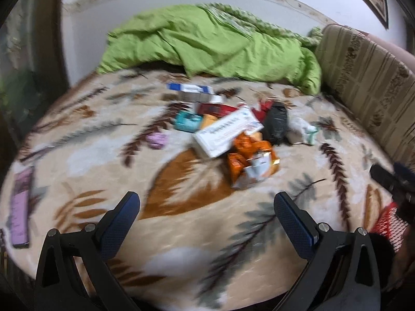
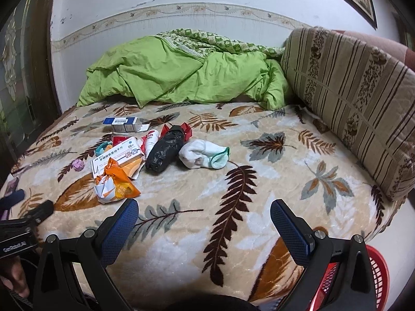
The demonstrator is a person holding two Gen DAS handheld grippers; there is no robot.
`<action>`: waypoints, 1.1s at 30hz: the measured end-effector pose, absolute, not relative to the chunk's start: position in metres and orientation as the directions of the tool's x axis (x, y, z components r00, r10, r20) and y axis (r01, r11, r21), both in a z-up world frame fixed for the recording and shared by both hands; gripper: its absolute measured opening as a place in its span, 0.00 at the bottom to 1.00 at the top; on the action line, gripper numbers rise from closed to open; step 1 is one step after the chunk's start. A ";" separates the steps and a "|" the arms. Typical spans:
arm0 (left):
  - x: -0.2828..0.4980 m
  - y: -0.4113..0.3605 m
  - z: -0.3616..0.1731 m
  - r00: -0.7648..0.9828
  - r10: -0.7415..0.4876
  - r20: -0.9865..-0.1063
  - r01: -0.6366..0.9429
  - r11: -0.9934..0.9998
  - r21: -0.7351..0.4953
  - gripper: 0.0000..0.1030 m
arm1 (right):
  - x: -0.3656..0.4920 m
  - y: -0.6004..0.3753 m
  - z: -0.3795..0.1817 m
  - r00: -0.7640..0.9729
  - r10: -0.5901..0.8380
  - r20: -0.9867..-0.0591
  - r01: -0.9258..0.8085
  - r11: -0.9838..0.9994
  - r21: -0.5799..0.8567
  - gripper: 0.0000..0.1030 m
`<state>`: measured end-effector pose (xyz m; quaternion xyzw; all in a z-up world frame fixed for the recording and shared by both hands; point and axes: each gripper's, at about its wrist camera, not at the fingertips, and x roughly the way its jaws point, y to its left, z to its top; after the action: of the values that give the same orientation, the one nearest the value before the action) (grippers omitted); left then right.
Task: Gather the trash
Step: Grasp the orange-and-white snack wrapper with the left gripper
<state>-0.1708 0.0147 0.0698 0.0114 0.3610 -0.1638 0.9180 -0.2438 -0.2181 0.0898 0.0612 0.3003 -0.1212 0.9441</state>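
A pile of trash lies on the leaf-patterned bed blanket (image 2: 233, 223): a crumpled orange wrapper (image 2: 116, 185), a white medicine box (image 2: 118, 156), a black plastic bag (image 2: 164, 151), a blue-and-white box (image 2: 122, 124), a white tube (image 2: 151, 140) and a small purple wad (image 2: 78, 165). The blurred left wrist view shows the same wrapper (image 1: 250, 164), box (image 1: 227, 131) and bag (image 1: 276, 123). My left gripper (image 1: 206, 216) is open and empty, short of the pile. My right gripper (image 2: 205, 221) is open and empty, right of the pile. A red mesh basket (image 2: 376, 272) sits at the bed's near right corner.
A white and mint sock (image 2: 205, 154) lies beside the black bag. A green quilt (image 2: 181, 70) is heaped at the far end. A striped cushion (image 2: 358, 98) lines the right side. A purple phone-like slab (image 1: 20, 207) lies at the left edge.
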 end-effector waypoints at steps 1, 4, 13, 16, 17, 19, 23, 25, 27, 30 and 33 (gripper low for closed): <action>-0.164 0.009 0.070 0.663 -0.323 -0.676 0.323 0.937 -0.131 0.97 | -0.244 -0.220 0.090 0.790 -0.189 -0.583 0.267 0.962 0.050 0.99; -0.145 -0.011 0.071 0.612 -0.378 -0.695 0.350 0.917 -0.191 0.93 | -0.245 -0.225 0.090 0.791 -0.181 -0.584 0.276 0.958 0.077 0.99; -0.094 -0.063 0.031 0.505 -0.328 -0.798 0.381 0.915 -0.134 0.52 | -0.243 -0.245 0.084 0.779 -0.110 -0.618 0.286 0.938 0.194 0.99; -0.093 -0.055 0.030 0.509 -0.374 -0.776 0.387 0.904 -0.182 0.50 | -0.239 -0.248 0.081 0.768 -0.067 -0.636 0.270 0.936 0.227 0.99; -0.092 -0.054 0.030 0.511 -0.376 -0.773 0.393 0.902 -0.179 0.48 | -0.237 -0.249 0.081 0.767 -0.046 -0.640 0.259 0.934 0.244 0.99; -0.094 -0.050 0.035 0.532 -0.379 -0.757 0.391 0.903 -0.177 0.47 | -0.229 -0.254 0.080 0.765 -0.001 -0.644 0.239 0.929 0.282 0.99; -0.106 -0.035 0.052 0.579 -0.401 -0.710 0.398 0.899 -0.183 0.47 | -0.198 -0.257 0.090 0.776 0.052 -0.629 0.199 0.926 0.322 0.94; -0.111 -0.031 0.061 0.619 -0.387 -0.684 0.393 0.906 -0.157 0.48 | -0.174 -0.258 0.095 0.771 0.135 -0.623 0.146 0.914 0.378 0.83; -0.112 -0.027 0.069 0.654 -0.370 -0.660 0.378 0.915 -0.139 0.48 | -0.150 -0.255 0.097 0.756 0.200 -0.623 0.118 0.895 0.431 0.80; -0.109 -0.020 0.071 0.679 -0.344 -0.649 0.349 0.928 -0.127 0.48 | -0.108 -0.245 0.085 0.715 0.285 -0.639 0.117 0.852 0.511 0.76; -0.106 -0.015 0.070 0.685 -0.324 -0.653 0.331 0.936 -0.118 0.48 | -0.081 -0.241 0.068 0.687 0.300 -0.662 0.161 0.826 0.541 0.75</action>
<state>-0.1057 -0.0150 0.0698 0.0049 0.3545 -0.1784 0.9179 -0.0805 -0.2410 0.0678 0.2926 0.3935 0.0400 0.8706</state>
